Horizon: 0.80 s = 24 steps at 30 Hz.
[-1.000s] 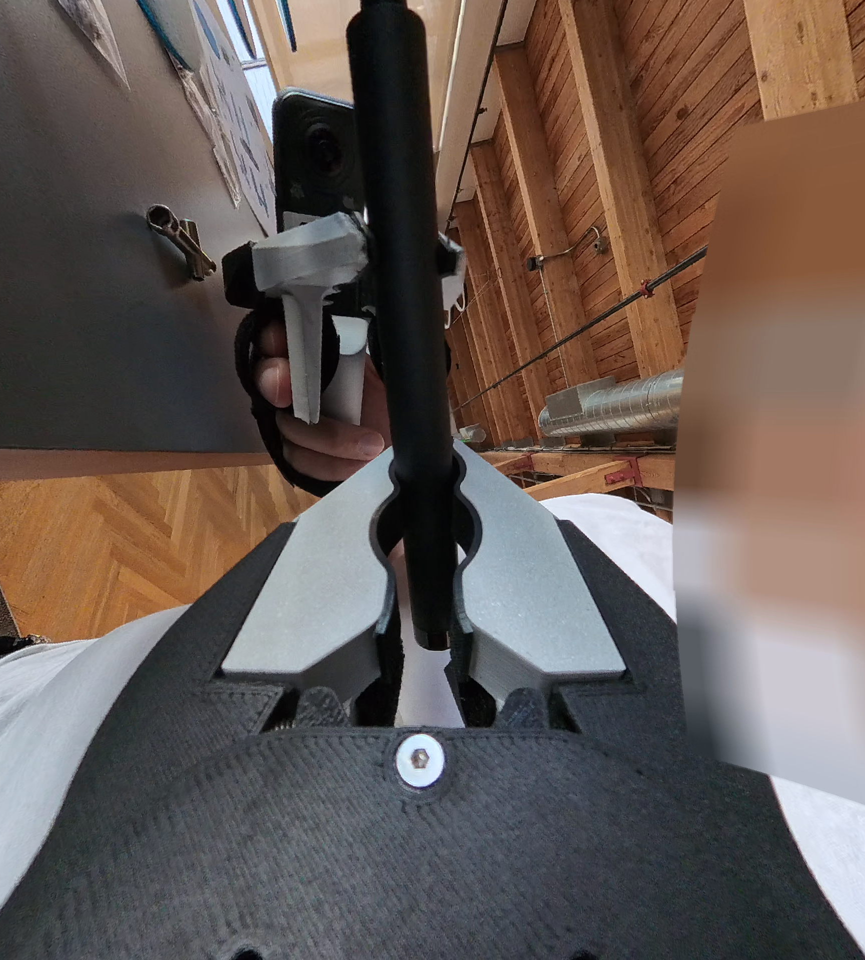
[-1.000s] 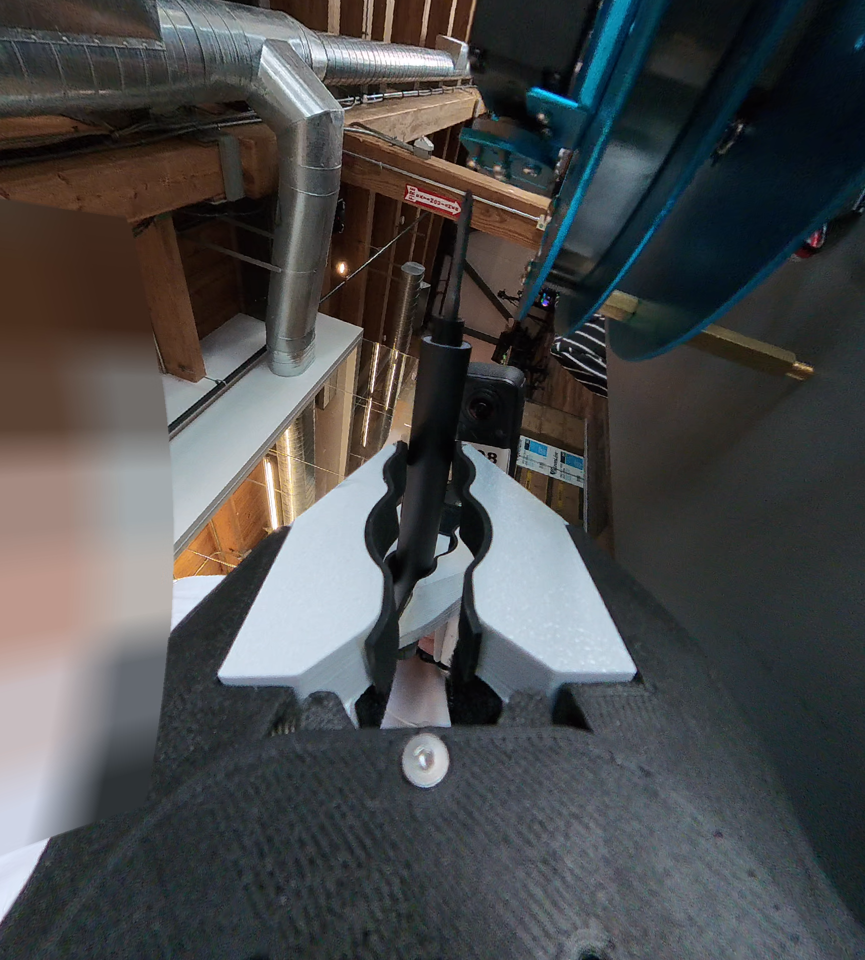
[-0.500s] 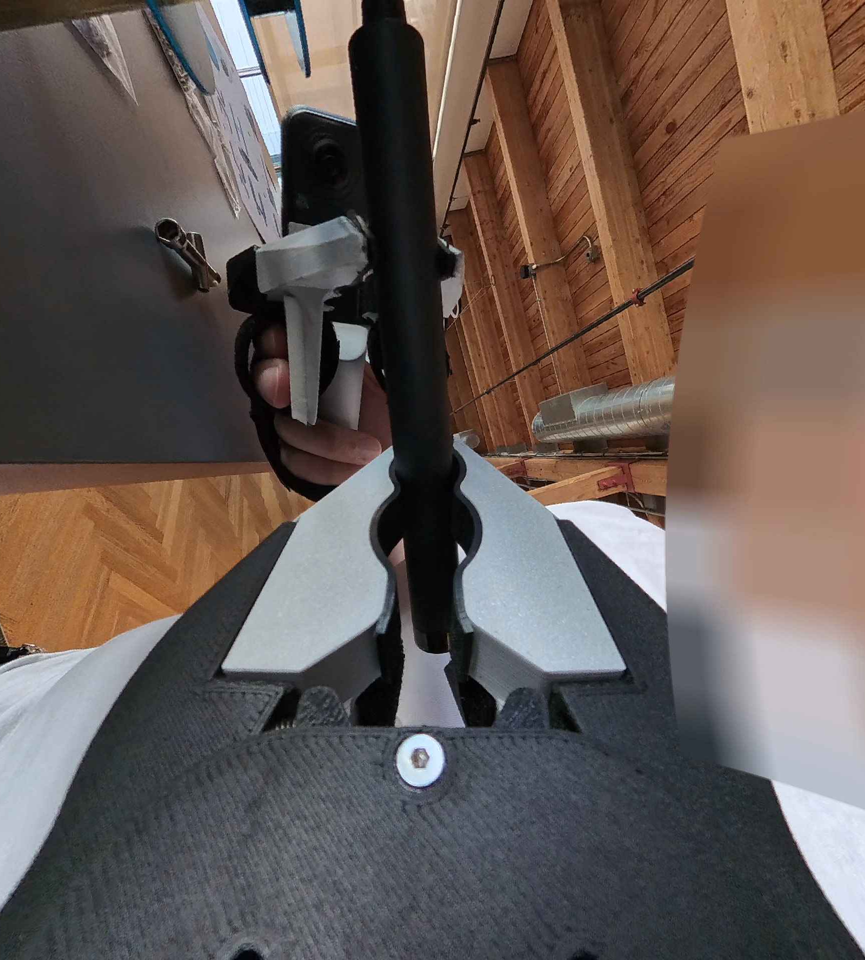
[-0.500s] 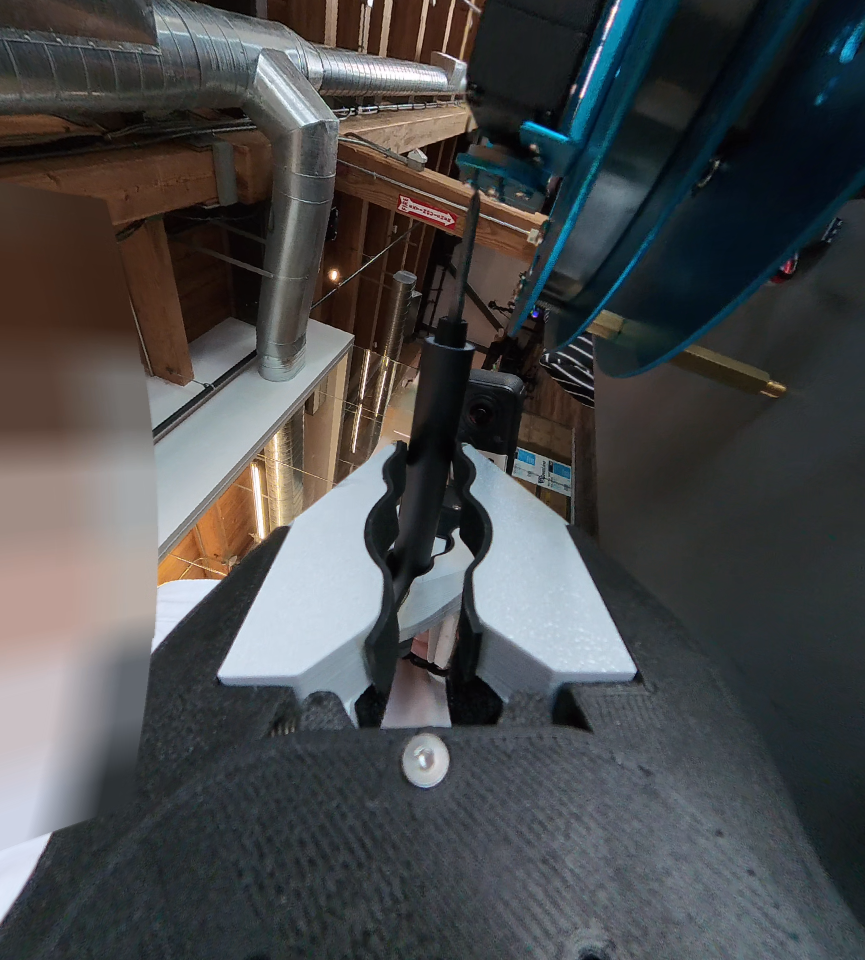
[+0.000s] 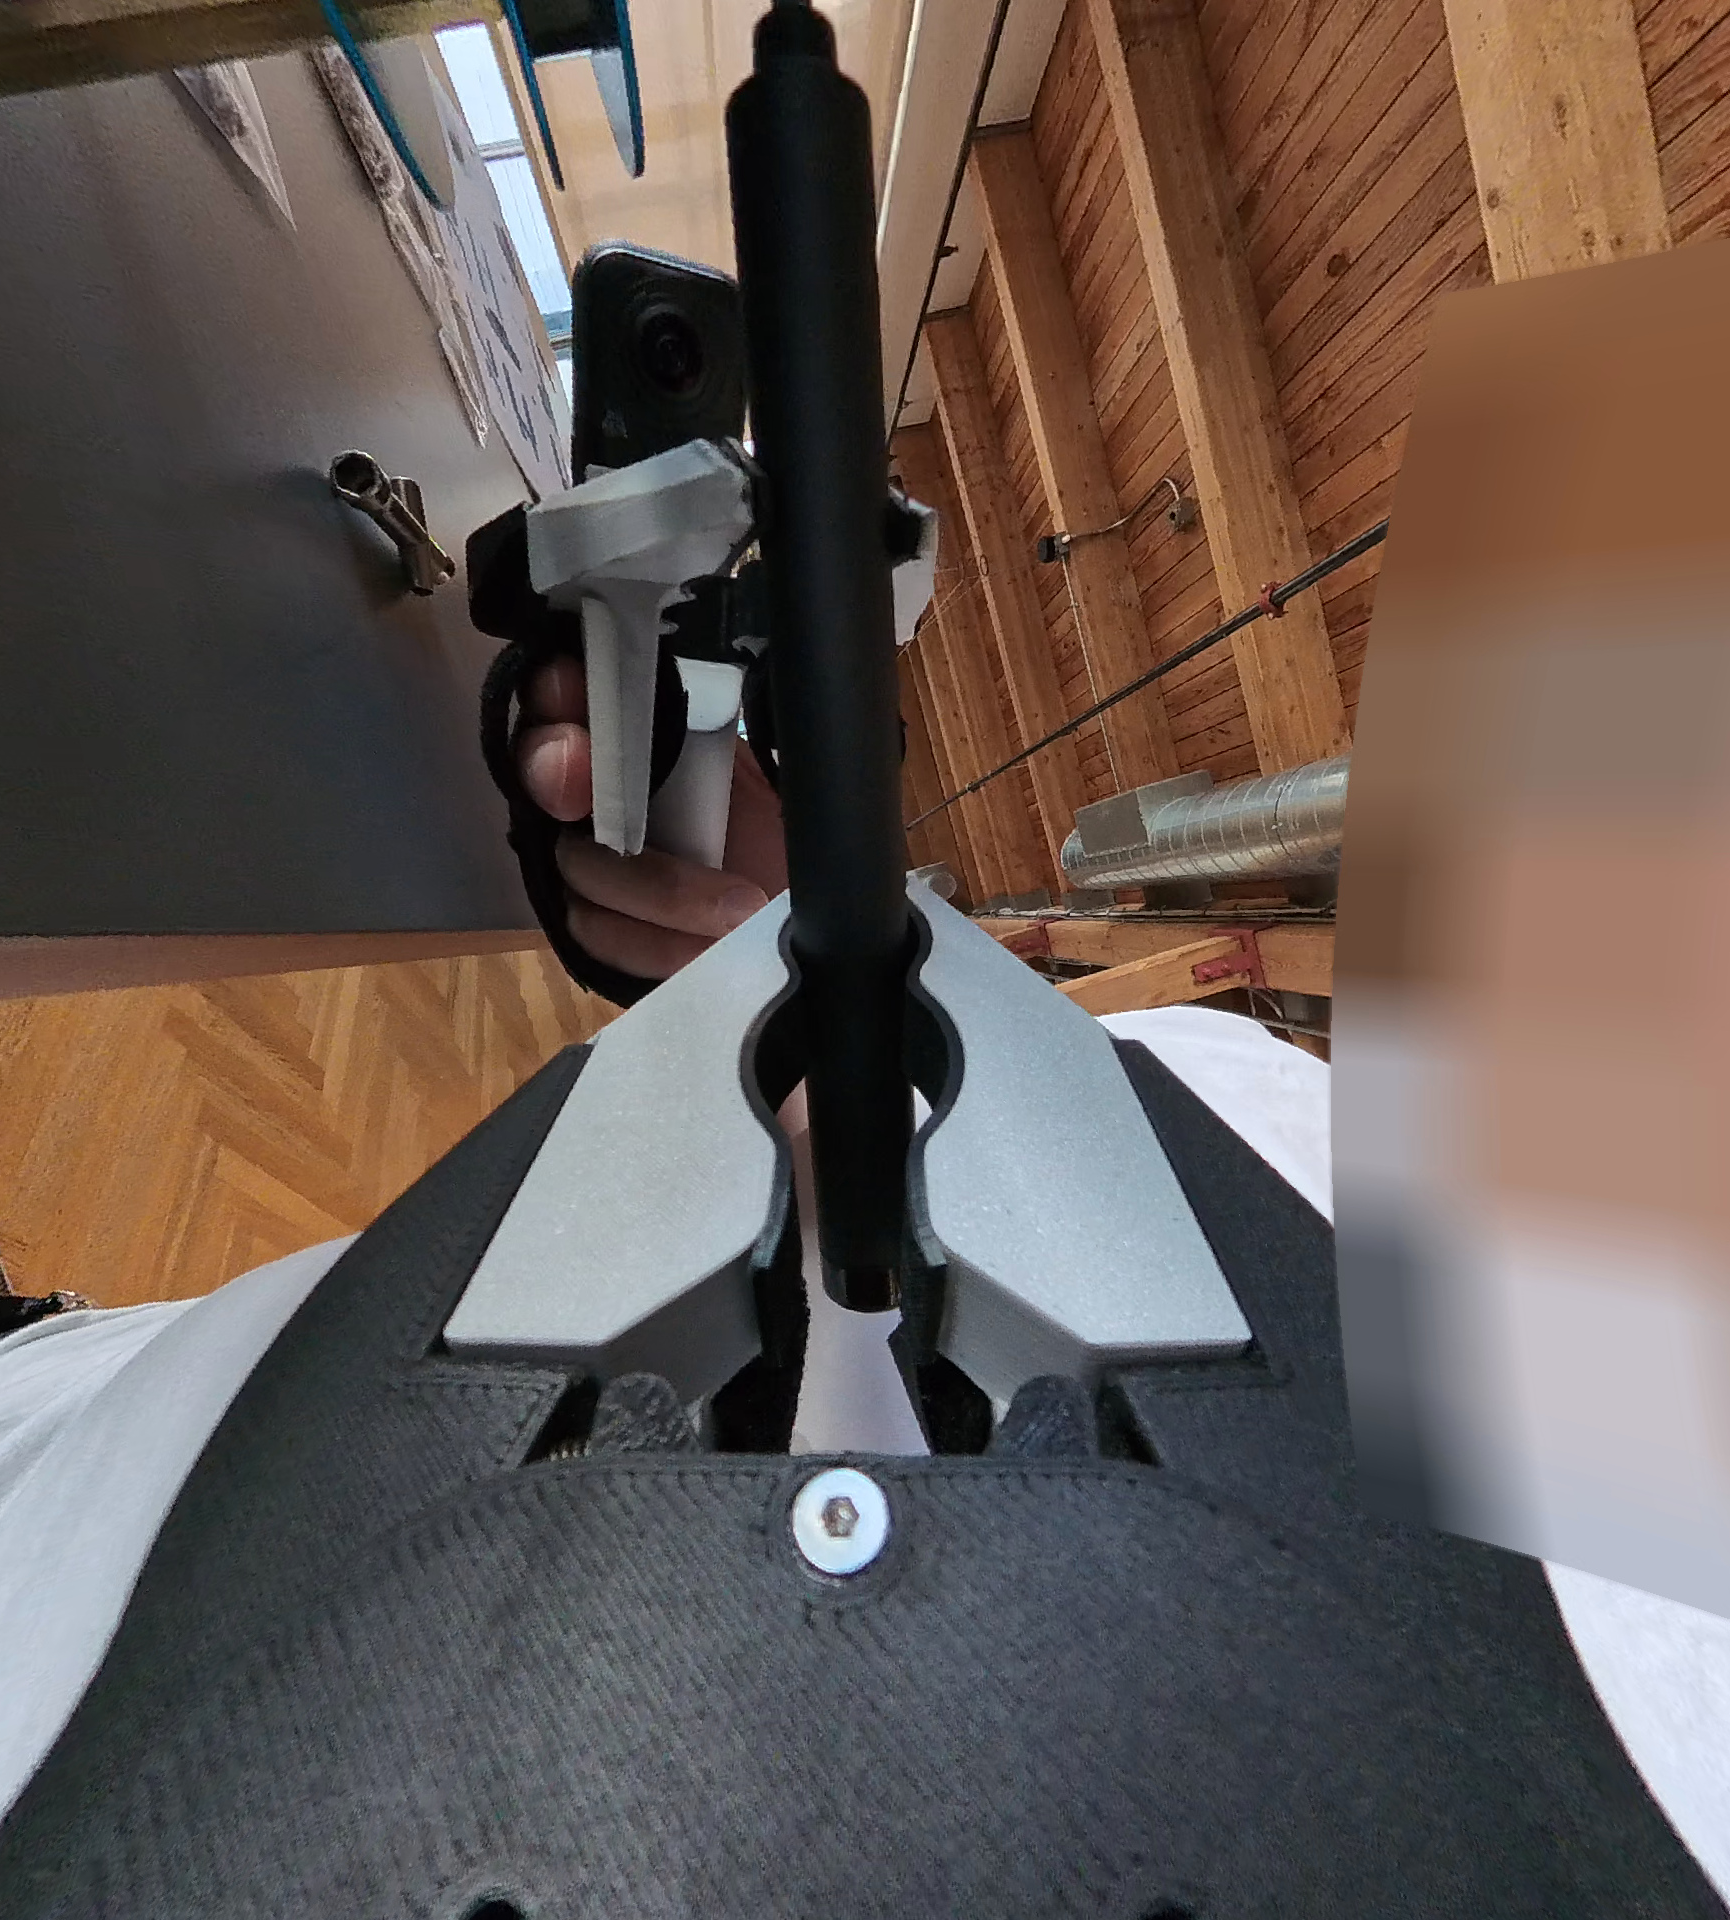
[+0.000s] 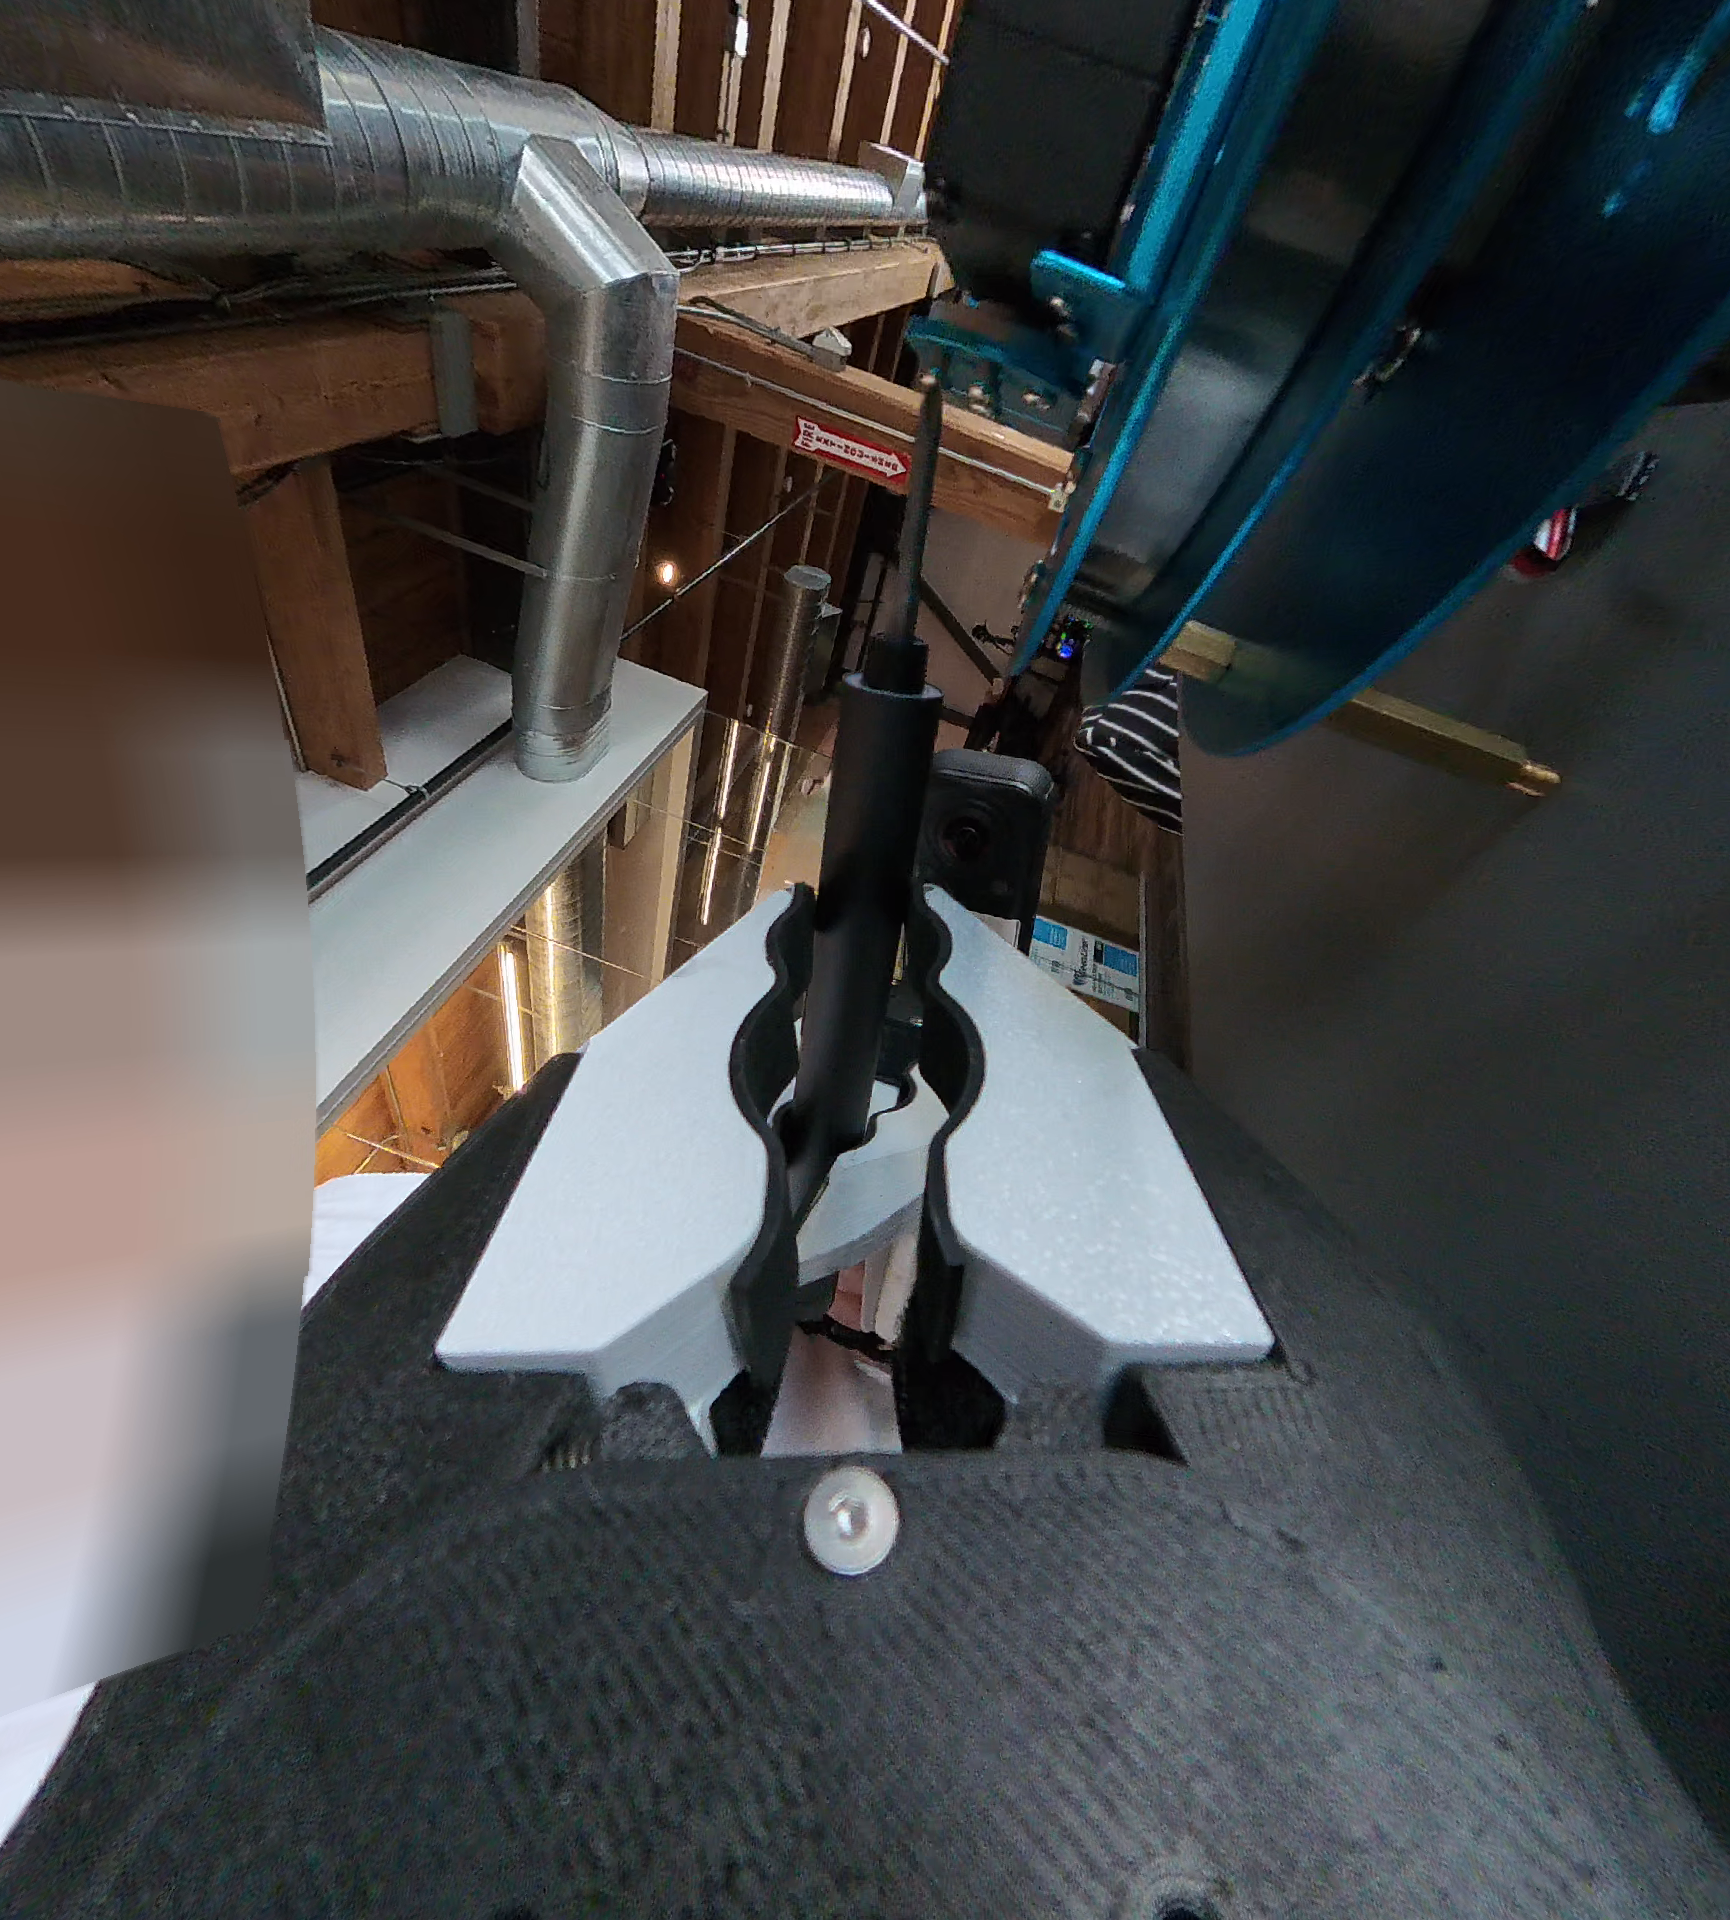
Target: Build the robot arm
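A black screwdriver with a thick round handle (image 5: 819, 520) runs between both grippers. My left gripper (image 5: 848, 914) is shut on the butt end of the handle. My right gripper (image 5: 736, 540) shows farther up the same handle, held by a hand, with its camera (image 5: 658, 364) facing me. In the right wrist view my right gripper (image 6: 866, 904) is shut on the handle (image 6: 876, 810). The thin shaft (image 6: 918, 499) points up toward a blue-rimmed assembly (image 6: 1360, 312). A grey finger of the left gripper (image 6: 861, 1184) shows behind the jaws.
A dark grey tabletop (image 5: 113, 520) carries a small metal socket piece (image 5: 388, 520). A brass standoff (image 6: 1443, 748) sticks out under the blue-rimmed part. A silver duct (image 6: 580, 468), wooden beams, herringbone floor (image 5: 217, 1091) and the person's white shirt surround the grippers. There is about 6 cm between the tips of the two grippers.
Both grippers keep their hold on the screwdriver. The background has shifted: the blue-rimmed assembly has come nearer the shaft tip, and the tabletop and socket piece have slid right in the left view.
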Each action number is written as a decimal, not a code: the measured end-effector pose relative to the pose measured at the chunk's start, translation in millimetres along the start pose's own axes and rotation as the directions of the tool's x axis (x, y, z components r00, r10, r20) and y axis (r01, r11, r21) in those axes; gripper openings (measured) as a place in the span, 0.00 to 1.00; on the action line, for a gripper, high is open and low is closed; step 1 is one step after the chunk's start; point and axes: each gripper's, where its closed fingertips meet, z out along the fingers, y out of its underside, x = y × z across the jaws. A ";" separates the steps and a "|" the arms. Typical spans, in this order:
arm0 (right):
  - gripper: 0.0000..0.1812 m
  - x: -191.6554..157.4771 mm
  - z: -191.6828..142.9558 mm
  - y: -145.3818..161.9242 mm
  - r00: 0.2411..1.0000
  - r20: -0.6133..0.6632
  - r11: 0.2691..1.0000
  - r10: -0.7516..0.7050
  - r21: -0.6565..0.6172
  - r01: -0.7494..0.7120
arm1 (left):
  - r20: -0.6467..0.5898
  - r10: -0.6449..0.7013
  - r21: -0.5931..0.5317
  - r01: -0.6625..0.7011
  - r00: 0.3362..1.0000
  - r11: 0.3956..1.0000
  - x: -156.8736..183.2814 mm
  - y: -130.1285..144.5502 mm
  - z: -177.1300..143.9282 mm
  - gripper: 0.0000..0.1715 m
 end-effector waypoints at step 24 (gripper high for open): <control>0.09 -1.4 0.9 0.7 0.998 -0.031 0.998 0.063 -0.021 -0.063 | -0.044 -0.040 0.013 0.040 0.998 0.999 3.7 -3.6 1.7 0.06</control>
